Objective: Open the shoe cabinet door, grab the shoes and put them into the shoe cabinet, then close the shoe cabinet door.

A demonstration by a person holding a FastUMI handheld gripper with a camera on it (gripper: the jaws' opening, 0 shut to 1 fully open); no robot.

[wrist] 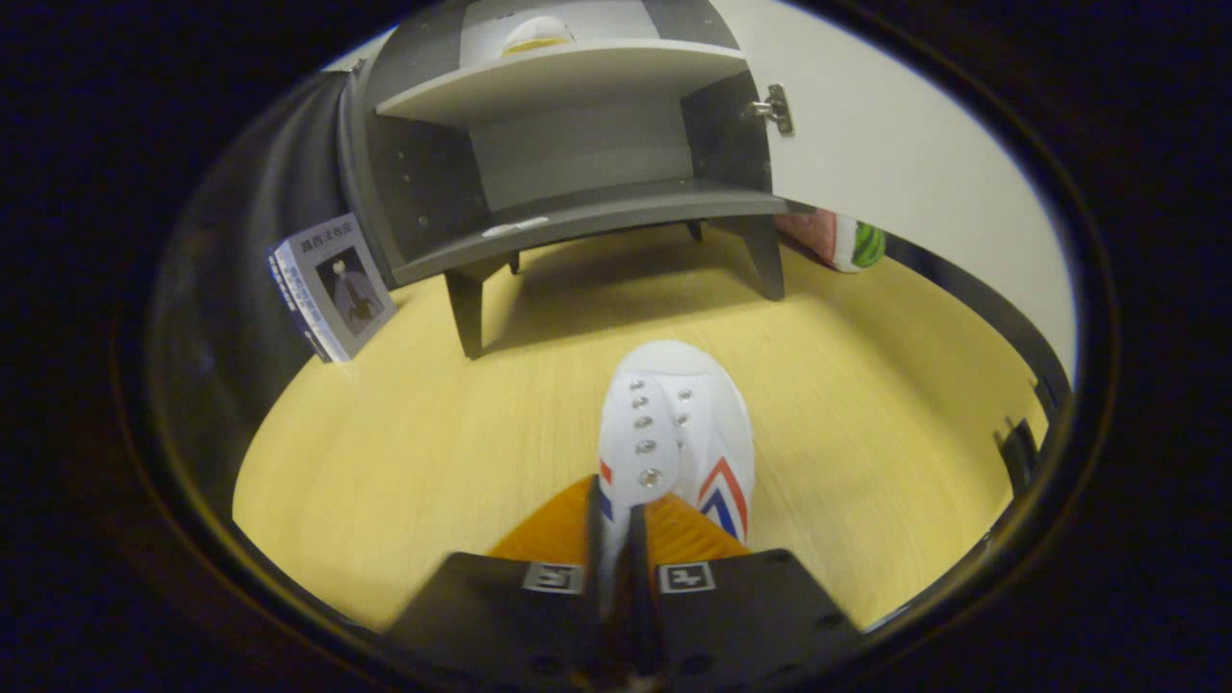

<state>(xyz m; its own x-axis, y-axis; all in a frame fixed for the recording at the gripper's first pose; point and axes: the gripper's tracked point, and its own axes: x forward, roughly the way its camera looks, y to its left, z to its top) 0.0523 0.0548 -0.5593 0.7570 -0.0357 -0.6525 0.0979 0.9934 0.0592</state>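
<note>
A book (332, 286) leans at the wall; a watermelon-patterned object (847, 241) lies opposite.

Your hand-held gripper (616, 549) has its fingers pinched together on the shoe (674, 423), whose toe points away from you toward the shoe cabinet (577, 144). The cabinet stands on legs on the worktop (385, 462), well beyond the shoe. Its door (895, 154) hangs swung out to the right. Inside, an upper shelf (558, 82) carries another shoe (537, 36); the lower shelf (597, 207) sits beneath it. A book (332, 287) leans just left of the cabinet. A pouch (842, 241) lies behind the door, right of the cabinet.
</note>
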